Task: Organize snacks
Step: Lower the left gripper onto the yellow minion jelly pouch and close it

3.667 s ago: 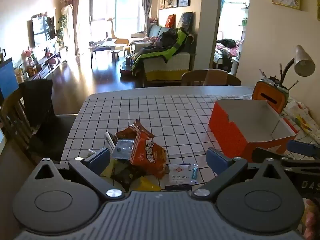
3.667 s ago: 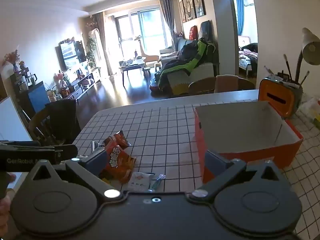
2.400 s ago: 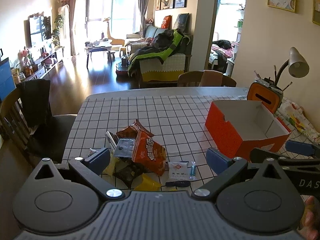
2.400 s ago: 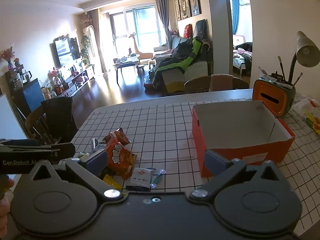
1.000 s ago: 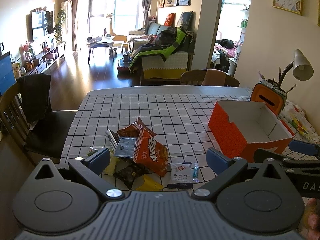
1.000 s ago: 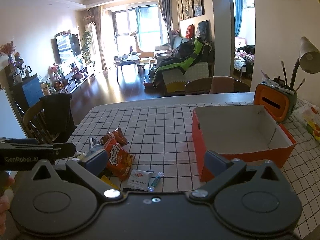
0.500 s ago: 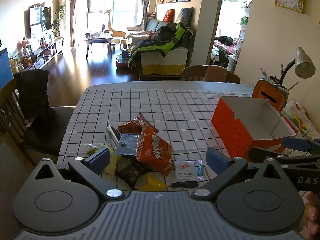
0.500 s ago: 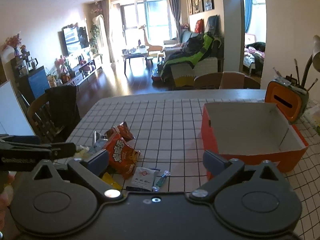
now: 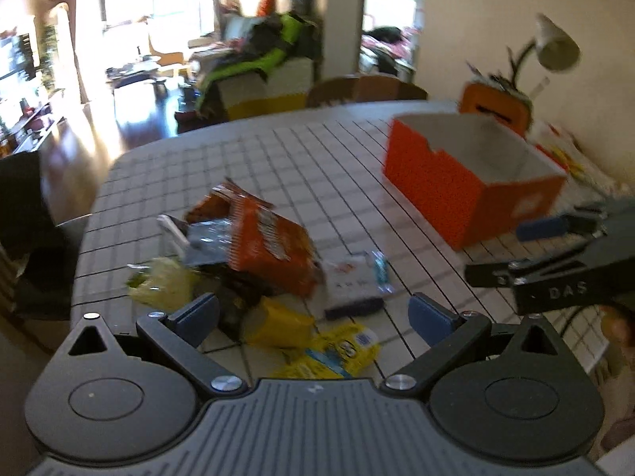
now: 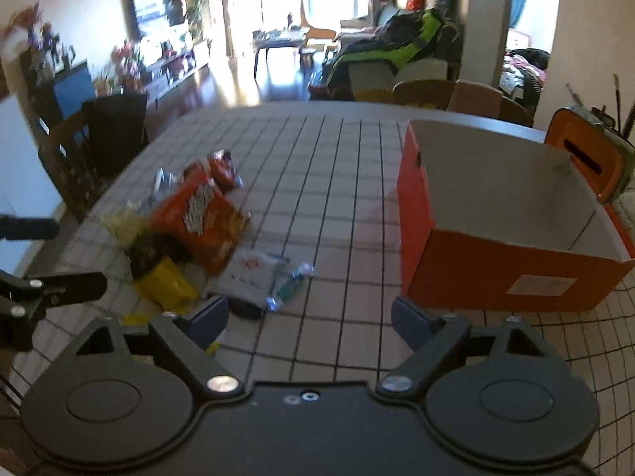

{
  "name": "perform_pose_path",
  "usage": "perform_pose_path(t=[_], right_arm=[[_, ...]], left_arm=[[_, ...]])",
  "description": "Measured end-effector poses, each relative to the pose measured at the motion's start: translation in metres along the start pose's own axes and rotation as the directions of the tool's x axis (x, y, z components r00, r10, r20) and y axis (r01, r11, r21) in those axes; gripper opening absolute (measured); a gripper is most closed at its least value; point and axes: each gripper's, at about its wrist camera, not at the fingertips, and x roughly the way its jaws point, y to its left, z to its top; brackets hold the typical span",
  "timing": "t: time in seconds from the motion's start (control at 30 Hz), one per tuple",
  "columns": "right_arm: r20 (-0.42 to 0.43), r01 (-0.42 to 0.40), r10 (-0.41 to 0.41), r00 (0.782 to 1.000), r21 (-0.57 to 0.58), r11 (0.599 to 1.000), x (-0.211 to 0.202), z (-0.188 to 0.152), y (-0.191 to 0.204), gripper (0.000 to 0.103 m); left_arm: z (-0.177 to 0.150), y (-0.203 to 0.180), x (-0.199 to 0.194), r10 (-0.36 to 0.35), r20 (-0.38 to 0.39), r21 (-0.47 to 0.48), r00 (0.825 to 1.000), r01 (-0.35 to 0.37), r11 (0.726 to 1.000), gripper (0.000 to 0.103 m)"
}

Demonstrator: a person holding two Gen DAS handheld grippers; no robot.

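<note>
A pile of snack packets lies on the checked tablecloth: an orange chip bag (image 9: 270, 242) (image 10: 198, 218), a white sachet (image 9: 349, 277) (image 10: 250, 273), yellow packets (image 9: 278, 321) (image 10: 166, 285) and a yellow-blue one (image 9: 337, 351). An open orange box (image 9: 472, 182) (image 10: 504, 238) stands empty to the right. My left gripper (image 9: 313, 313) hangs open just above the yellow packets. My right gripper (image 10: 309, 313) is over bare cloth between pile and box, its jaws closing with nothing between them.
An orange pen holder (image 9: 494, 109) (image 10: 587, 162) and a desk lamp (image 9: 555, 45) stand behind the box. Chairs (image 10: 79, 146) line the left and far table edges. Open cloth (image 10: 317, 166) stretches between pile and box.
Both grippers have dropped toward the table and tilted down, so the pile and box look larger. The right gripper's jaws have narrowed. A yellow-blue packet has come into the left view.
</note>
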Motion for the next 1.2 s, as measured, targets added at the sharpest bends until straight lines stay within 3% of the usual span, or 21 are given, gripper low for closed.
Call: perform_pose_path(t=[0.13,0.27,0.43,0.77,0.93,1.07,1.2], right_arm=[[-0.028,-0.030,0.029,0.999,-0.044,0.999,0.007,-0.007,0.000,0.086],[-0.053,-0.064,0.059,0.997,-0.108,0.992,0.016,-0.011,-0.002,0.086],[-0.089,-0.075,0.065,0.994,-0.122,0.990,0.033,-0.014,-0.005,0.083],[-0.098,-0.094,0.084,0.992,-0.102,0.990,0.044,-0.015,-0.014,0.083],[-0.097,-0.097,0.089,0.991,-0.087,0.991,0.048,-0.014,-0.015,0.083],[-0.103,-0.103,0.093,0.990,-0.091,0.991,0.053,-0.013,-0.014,0.084],[-0.099,-0.108,0.095,0.991,-0.133,0.985,0.060,-0.005,-0.007,0.083]], left_arm=[[-0.010,-0.013,0.019,-0.045,-0.040,0.077,0.998,0.048,0.996,0.101],[-0.023,-0.022,0.040,-0.068,-0.117,0.155,0.991,0.086,0.984,0.085],[-0.034,-0.032,0.065,-0.095,-0.189,0.274,0.977,0.145,0.951,0.069],[-0.024,-0.020,0.104,-0.128,-0.301,0.282,0.945,0.217,0.935,0.069],[-0.026,-0.018,0.109,-0.118,-0.307,0.295,0.945,0.212,0.932,0.064],[-0.027,-0.015,0.111,-0.130,-0.320,0.266,0.939,0.220,0.938,0.037],[-0.029,-0.013,0.110,-0.116,-0.305,0.252,0.945,0.198,0.947,0.026]])
